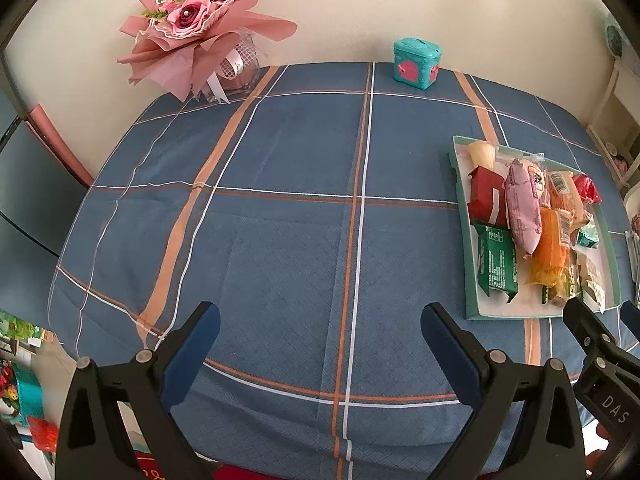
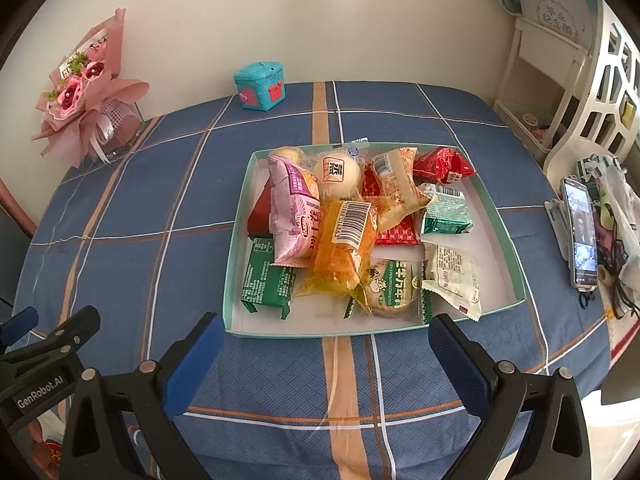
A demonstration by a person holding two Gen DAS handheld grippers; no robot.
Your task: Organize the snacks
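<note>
A shallow teal-rimmed white tray [image 2: 505, 240] on the blue plaid tablecloth holds several wrapped snacks: a pink packet [image 2: 294, 216], an orange packet [image 2: 346, 248], a green packet [image 2: 266, 280], a red packet [image 2: 442, 166] and a white packet [image 2: 454, 276]. The tray also shows at the right of the left wrist view [image 1: 464, 224]. My right gripper [image 2: 326, 338] is open and empty, just in front of the tray's near edge. My left gripper [image 1: 320, 330] is open and empty over bare cloth, left of the tray.
A pink flower bouquet [image 1: 192, 28] and a teal toy box [image 1: 416, 62] stand at the table's far edge by the wall. A phone [image 2: 580, 232] and bags lie at the right edge, beside a white shelf [image 2: 560, 60].
</note>
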